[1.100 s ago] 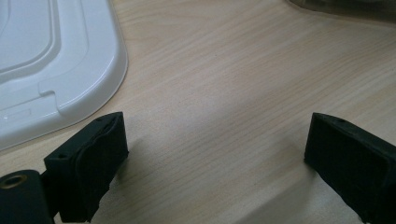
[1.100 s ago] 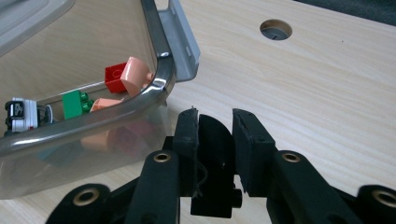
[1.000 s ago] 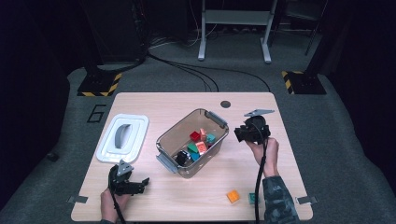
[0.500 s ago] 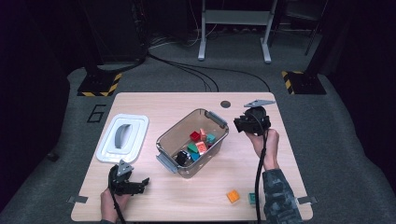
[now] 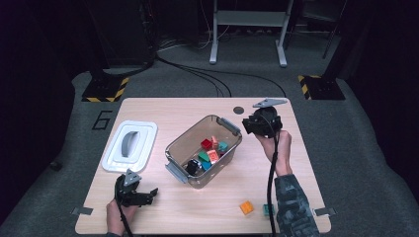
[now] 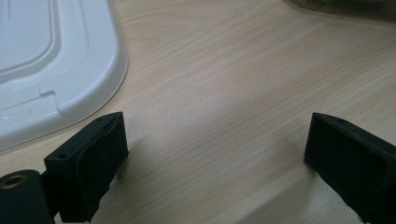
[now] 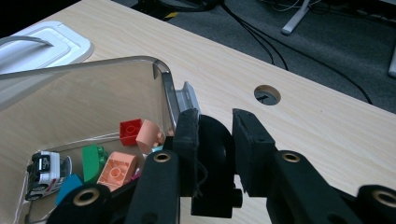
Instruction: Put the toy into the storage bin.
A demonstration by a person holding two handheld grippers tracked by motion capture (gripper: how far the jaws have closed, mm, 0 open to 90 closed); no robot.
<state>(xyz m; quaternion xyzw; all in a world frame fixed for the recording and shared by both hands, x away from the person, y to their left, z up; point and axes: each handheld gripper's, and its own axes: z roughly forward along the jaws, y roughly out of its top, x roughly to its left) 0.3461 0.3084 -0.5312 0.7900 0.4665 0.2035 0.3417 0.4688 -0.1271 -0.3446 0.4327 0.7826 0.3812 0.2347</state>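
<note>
A clear plastic bin (image 5: 196, 123) stands in the middle of the table, holding several coloured bricks and a small toy car (image 7: 43, 173). My right gripper (image 5: 250, 126) hovers just past the bin's right corner, above its grey latch (image 7: 186, 96). Its jaws (image 7: 215, 136) are shut on a black rounded piece (image 7: 215, 161). My left gripper (image 5: 147, 194) rests on the wood near the front left edge, with its jaws (image 6: 215, 154) wide open and nothing between them.
The bin's white lid (image 5: 129, 145) lies flat at the left, its corner (image 6: 51, 60) close to my left gripper. An orange brick (image 5: 246, 207) and a teal brick (image 5: 267, 210) sit near the front edge by the person's right sleeve. A cable hole (image 7: 266, 94) is in the tabletop.
My right gripper has risen with the black piece and shifted a little toward the table's far edge. The left gripper has stayed put.
</note>
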